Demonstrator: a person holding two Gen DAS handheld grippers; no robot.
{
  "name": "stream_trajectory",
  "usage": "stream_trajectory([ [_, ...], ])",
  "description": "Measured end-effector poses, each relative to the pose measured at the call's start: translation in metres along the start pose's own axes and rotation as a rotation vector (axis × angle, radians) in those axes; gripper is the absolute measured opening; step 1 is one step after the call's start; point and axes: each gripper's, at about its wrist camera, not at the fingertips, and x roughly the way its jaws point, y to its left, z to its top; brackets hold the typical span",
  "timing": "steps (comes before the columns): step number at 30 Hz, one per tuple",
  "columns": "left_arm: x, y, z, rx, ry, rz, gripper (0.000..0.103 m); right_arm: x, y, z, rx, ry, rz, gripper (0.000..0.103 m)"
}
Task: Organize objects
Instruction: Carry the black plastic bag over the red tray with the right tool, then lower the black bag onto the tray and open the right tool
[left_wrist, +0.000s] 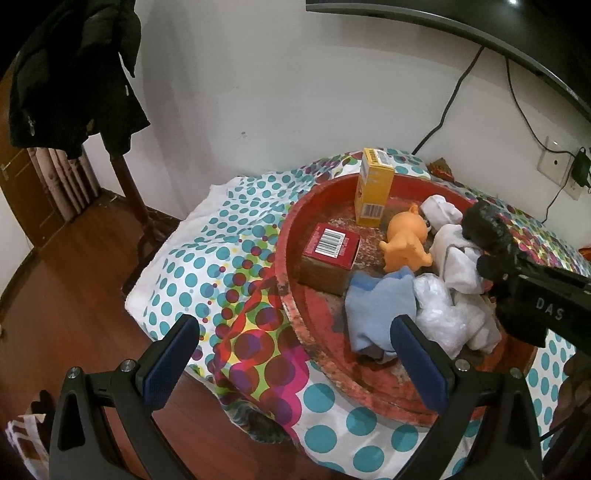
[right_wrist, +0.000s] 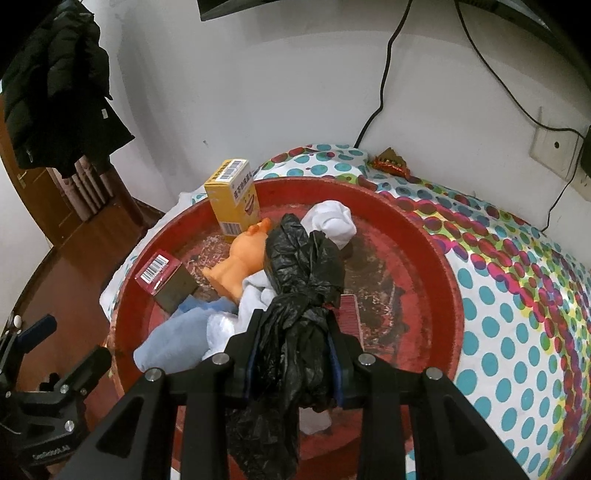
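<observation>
Black plastic bag (right_wrist: 295, 295) sits clamped in right gripper (right_wrist: 293, 332) over red basin (right_wrist: 436, 258) — left gripper (left_wrist: 295, 354) gapes, apparently empty.

Small red box (right_wrist: 349, 314) largely hidden behind the black plastic bag (right_wrist: 299, 280), orange toy (right_wrist: 236, 264) partly covered by it, print on the yellow carton (right_wrist: 233, 199) too small to read, dark screen (left_wrist: 461, 22) cut off by the top edge, red basin (right_wrist: 424, 236) near rim masked by gripper frames

Your left wrist camera looks down from the left, a little back, your right one from close above, both facing the wall, and both see the red tray (left_wrist: 291, 236) (right_wrist: 436, 243).
</observation>
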Motion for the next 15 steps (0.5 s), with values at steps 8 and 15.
stream_trajectory([
  [8,0.0014,0.0069,0.0009,-0.023,0.007,-0.005,0.103,0.0029,0.0111,0.0008,-0.032,-0.005,-0.019,0.031],
  [15,0.0030,0.0059,0.0007,-0.025,0.016,-0.003,0.103,0.0040,0.0077,-0.0013,-0.011,0.011,-0.031,0.035],
])
